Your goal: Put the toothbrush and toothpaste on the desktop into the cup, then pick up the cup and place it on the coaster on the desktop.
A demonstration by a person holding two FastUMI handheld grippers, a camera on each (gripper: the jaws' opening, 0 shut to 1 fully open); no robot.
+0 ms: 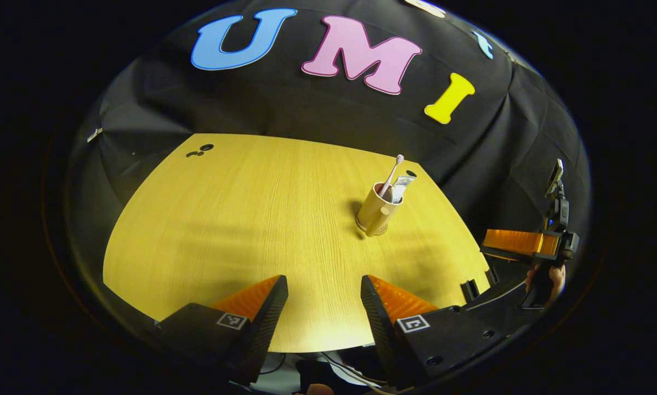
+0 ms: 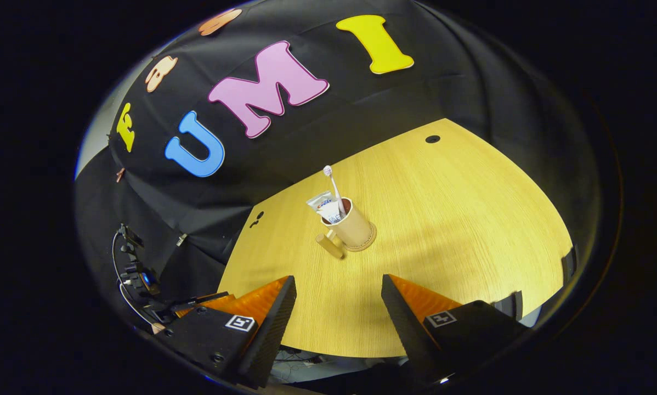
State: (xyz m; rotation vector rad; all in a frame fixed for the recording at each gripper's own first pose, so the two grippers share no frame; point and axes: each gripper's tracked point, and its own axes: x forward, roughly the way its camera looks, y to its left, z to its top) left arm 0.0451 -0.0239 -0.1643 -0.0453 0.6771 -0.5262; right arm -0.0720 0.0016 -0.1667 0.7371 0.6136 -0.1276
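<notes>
My left gripper (image 1: 324, 307) sits nearest, its fingers wide apart over the near edge of the tabletop (image 1: 224, 219), gripping nothing. My right gripper (image 2: 338, 310) is the same: fingers spread, nothing between them. Out past both, the cup (image 1: 377, 213) stands upright on the coaster (image 2: 361, 245), handle turned toward me, well apart from either pair of fingers. The toothbrush (image 1: 392, 172) pokes up out of it, bristles on top, and the toothpaste (image 1: 401, 187) leans right beside it inside the cup. Off at the right edge of the left gripper view, my other hand (image 1: 548, 277) holds its gripper low beside the tabletop.
</notes>
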